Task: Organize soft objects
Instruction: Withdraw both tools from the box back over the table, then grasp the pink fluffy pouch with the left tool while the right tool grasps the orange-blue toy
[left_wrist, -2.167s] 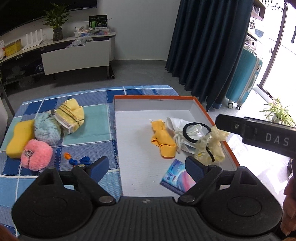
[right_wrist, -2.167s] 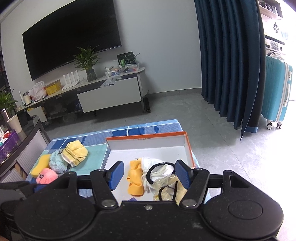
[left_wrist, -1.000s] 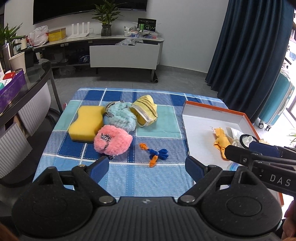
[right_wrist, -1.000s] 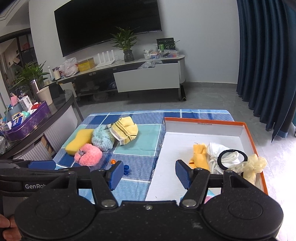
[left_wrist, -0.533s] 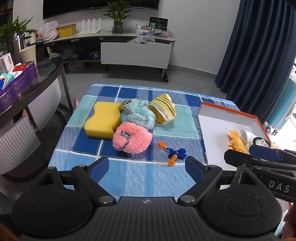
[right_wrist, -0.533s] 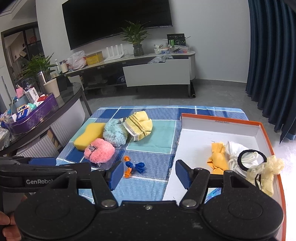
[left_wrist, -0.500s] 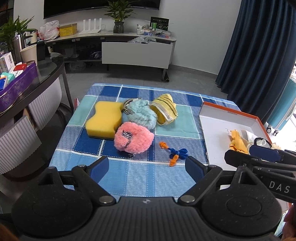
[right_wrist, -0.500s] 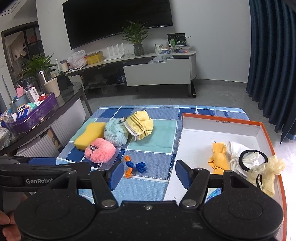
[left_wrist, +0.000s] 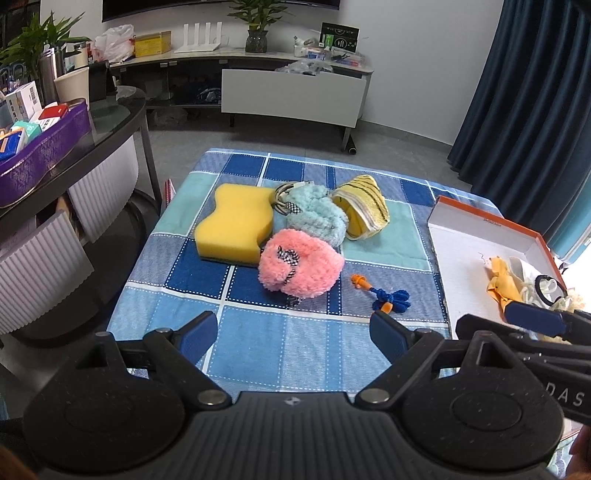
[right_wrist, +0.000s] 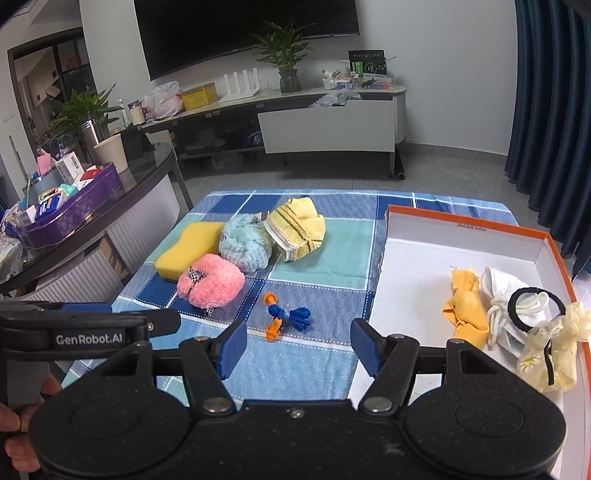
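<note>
1. Both tongs hung spread and empty above the near edge of the bench (left_wrist: 295, 343): the left tongs (left_wrist: 291, 332) faced the heap of soft things, the right tongs (right_wrist: 297, 349) faced the corded earplugs (right_wrist: 286, 315). Either could have closed on air or on the checked cloth (right_wrist: 325, 266) if brought down too early.

2. The pink puff (left_wrist: 299, 267), the blue puff (left_wrist: 317, 216), the yellow sponge (left_wrist: 234, 225) and the striped yellow cloth (left_wrist: 364, 210) lay touching one another. A wide bite on the pink puff would likely have dragged a neighbour along or knocked the sponge toward the bench's left edge.

3. The earplugs lay flat and thin on the cloth, apart from the heap. The pads could have pinched the cloth with them, or caught only the cord and let a plug dangle and drop.

4. The two tools sat close side by side, so they might have knocked together on crossing.

5. The orange-rimmed box (right_wrist: 465, 223) already held a yellow rag (right_wrist: 465, 306), a white mask (right_wrist: 506, 291) and a hair tie (right_wrist: 535, 304) at its right end; a careless drop there might have spilled things over the rim.
</note>
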